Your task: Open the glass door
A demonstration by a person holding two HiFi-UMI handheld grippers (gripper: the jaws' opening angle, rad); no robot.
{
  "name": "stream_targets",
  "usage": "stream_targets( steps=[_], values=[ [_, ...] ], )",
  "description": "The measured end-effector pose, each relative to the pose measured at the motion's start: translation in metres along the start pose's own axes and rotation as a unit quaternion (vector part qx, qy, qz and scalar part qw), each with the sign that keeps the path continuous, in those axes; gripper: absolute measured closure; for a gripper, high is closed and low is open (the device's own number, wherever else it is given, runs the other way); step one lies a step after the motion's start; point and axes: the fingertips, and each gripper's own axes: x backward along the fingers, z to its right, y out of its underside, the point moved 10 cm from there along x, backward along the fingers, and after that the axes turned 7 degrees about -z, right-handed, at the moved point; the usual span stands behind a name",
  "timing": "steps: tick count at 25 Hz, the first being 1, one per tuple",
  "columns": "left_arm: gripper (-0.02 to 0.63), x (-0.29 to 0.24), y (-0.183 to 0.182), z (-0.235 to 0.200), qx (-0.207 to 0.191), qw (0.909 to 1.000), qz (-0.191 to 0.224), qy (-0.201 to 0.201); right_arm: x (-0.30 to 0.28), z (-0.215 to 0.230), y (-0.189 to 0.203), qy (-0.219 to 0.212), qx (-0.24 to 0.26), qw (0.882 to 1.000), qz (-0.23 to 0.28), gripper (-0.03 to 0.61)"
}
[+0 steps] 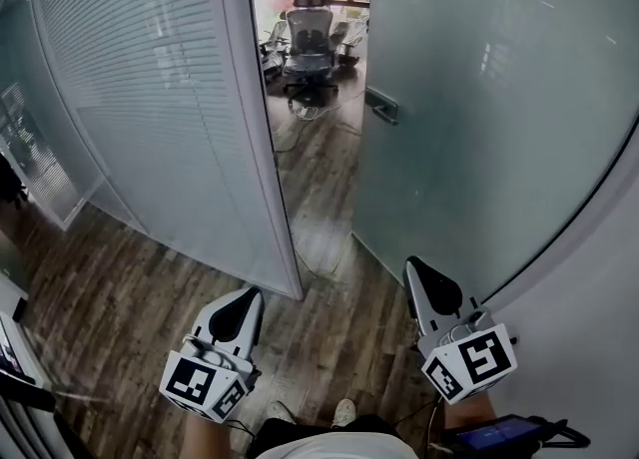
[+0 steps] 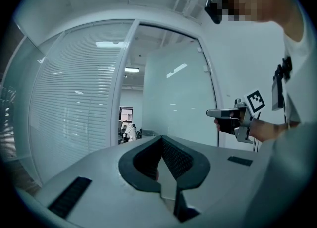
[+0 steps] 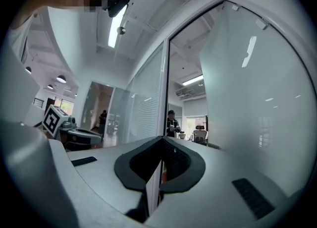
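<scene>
The frosted glass door (image 1: 479, 98) stands swung inward, its metal handle (image 1: 381, 106) at the free edge. The open doorway shows between it and the door frame post (image 1: 262, 118). My left gripper (image 1: 250, 295) is shut and empty, low before the post's foot. My right gripper (image 1: 412, 265) is shut and empty too, close to the door's lower part and well short of the handle. In the left gripper view the left gripper (image 2: 162, 140) points level at the doorway, with the door (image 2: 173, 103) and right gripper (image 2: 233, 115) beyond. From the right gripper (image 3: 162, 140) the door (image 3: 257, 103) fills the right.
A frosted wall panel with blinds (image 1: 150, 98) runs along the left. An office chair (image 1: 308, 43) stands inside the room past the doorway. A cable (image 1: 319, 257) lies on the wood floor at the threshold. A person (image 3: 171, 122) stands inside. A white wall (image 1: 589, 327) is close on my right.
</scene>
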Motion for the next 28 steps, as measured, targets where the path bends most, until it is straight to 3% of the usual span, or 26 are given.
stream_targets(
  steps=[8,18,24,28],
  values=[
    [0.614,0.044,-0.001,-0.016,0.001,0.9995,0.011,-0.03,-0.016,-0.041,-0.01,-0.034,0.019,0.999,0.001,0.577],
    [0.612,0.104,0.019,-0.067,-0.001,0.9973,0.022,-0.07,-0.044,-0.111,-0.002,-0.058,0.027,0.998,-0.004,0.578],
    [0.612,0.111,0.025,-0.081,0.002,0.9973,0.027,-0.068,-0.051,-0.127,0.0,-0.056,0.035,0.998,-0.011,0.578],
    [0.612,0.105,0.007,-0.081,0.004,0.9972,0.029,-0.069,-0.055,-0.119,-0.018,-0.056,0.038,0.998,-0.015,0.578]
  ],
)
